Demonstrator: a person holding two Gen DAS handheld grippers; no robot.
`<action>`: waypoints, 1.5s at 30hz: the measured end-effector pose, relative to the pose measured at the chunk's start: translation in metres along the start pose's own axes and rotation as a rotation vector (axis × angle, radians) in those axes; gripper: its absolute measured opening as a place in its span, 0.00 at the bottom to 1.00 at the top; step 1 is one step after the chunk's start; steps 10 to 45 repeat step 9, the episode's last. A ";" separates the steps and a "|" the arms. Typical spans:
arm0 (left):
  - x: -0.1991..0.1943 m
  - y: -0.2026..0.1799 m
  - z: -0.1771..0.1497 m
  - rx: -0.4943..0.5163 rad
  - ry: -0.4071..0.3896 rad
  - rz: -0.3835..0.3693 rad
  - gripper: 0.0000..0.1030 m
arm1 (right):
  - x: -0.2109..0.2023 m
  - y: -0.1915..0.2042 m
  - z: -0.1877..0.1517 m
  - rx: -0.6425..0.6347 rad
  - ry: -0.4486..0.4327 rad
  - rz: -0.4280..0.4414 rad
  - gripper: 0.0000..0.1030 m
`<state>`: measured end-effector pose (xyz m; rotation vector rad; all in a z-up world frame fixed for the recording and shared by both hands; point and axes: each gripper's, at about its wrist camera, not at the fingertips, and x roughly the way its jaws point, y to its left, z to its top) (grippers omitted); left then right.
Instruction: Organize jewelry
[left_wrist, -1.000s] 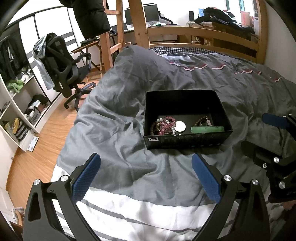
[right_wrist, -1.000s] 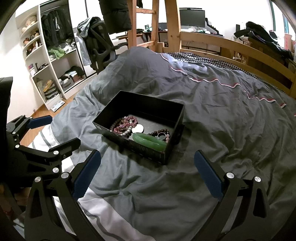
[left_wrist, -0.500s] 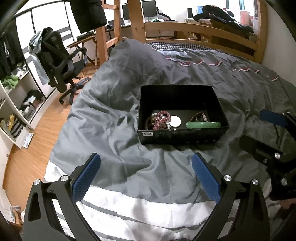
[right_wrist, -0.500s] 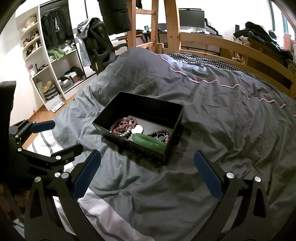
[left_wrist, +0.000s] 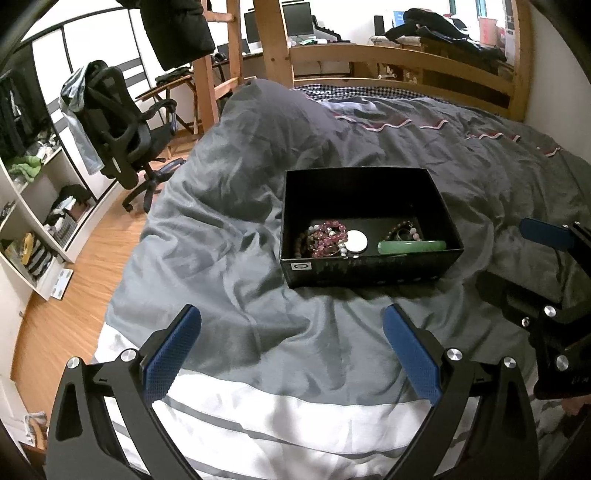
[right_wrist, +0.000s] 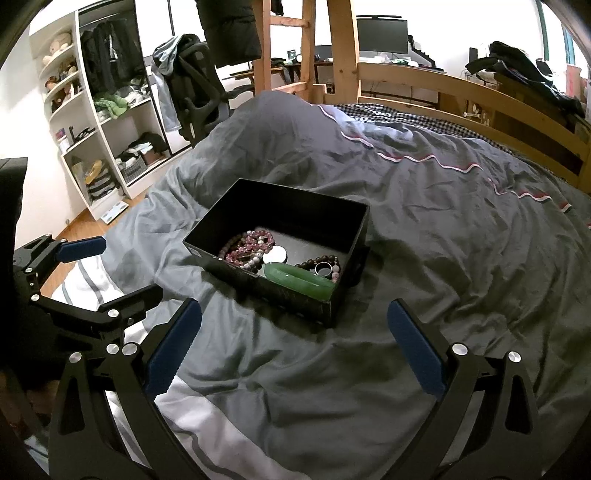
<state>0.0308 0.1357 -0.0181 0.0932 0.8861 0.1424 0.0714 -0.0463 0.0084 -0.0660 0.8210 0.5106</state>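
Observation:
An open black box (left_wrist: 365, 271) (right_wrist: 284, 206) sits on the grey duvet. Inside lie pink bead bracelets (left_wrist: 327, 240) (right_wrist: 251, 247), a white round disc (left_wrist: 356, 240) (right_wrist: 275, 254), a green jade bangle (left_wrist: 412, 246) (right_wrist: 299, 281), and dark bead bracelets with a ring (left_wrist: 404, 230) (right_wrist: 323, 267). My left gripper (left_wrist: 291, 347) is open and empty, a little short of the box's front wall. My right gripper (right_wrist: 295, 343) is open and empty, near the box's right front corner. Each gripper shows in the other's view: the right one (left_wrist: 546, 273), the left one (right_wrist: 85, 273).
The grey duvet (right_wrist: 443, 221) covers a wooden-framed bed (left_wrist: 406, 59); a white striped sheet (left_wrist: 295, 417) shows at the near edge. An office chair (left_wrist: 118, 129) and white shelves (right_wrist: 99, 129) stand left on a wood floor.
The left gripper has backed away and shifted a little, so the box sits slightly farther and more left in its view. The right view is nearly unchanged. Both grippers stay open.

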 end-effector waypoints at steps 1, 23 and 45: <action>0.000 0.000 0.000 0.001 0.001 -0.003 0.94 | 0.000 0.000 -0.001 0.000 -0.001 0.000 0.96; 0.001 -0.001 0.001 0.000 0.002 -0.009 0.94 | -0.001 -0.003 -0.001 0.009 -0.012 -0.009 0.97; 0.001 -0.001 0.001 0.000 0.002 -0.009 0.94 | -0.001 -0.003 -0.001 0.009 -0.012 -0.009 0.97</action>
